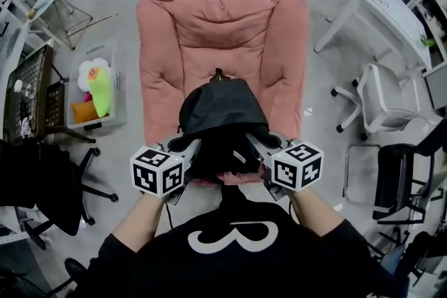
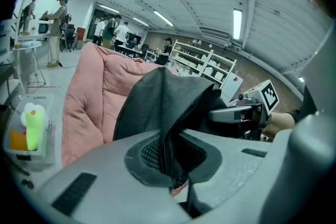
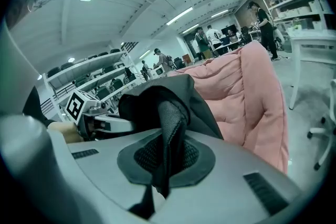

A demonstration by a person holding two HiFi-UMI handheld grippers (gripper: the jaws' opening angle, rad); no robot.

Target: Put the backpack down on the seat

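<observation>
A black backpack (image 1: pixel 220 121) hangs between my two grippers over the front part of a pink cushioned seat (image 1: pixel 171 38). My left gripper (image 1: pixel 187 149) is shut on a fold of the backpack (image 2: pixel 167 113) at its left side, with a zipper seam running between the pads. At the bag's right side my right gripper (image 1: pixel 257 144) is shut on a black mesh strap (image 3: pixel 167 134) of the backpack (image 3: pixel 152 97). The pink seat (image 2: pixel 97 97) fills the background behind the bag in both gripper views, as the seat (image 3: pixel 252 97). Whether the bag's bottom touches the cushion is hidden.
A clear bin with plush toys (image 1: pixel 96 91) stands left of the seat, beside a dark crate (image 1: pixel 28 91). A white office chair (image 1: pixel 380 98) and a white table (image 1: pixel 391 7) are at the right. Black chairs (image 1: pixel 401 181) stand near me on both sides. People stand far off.
</observation>
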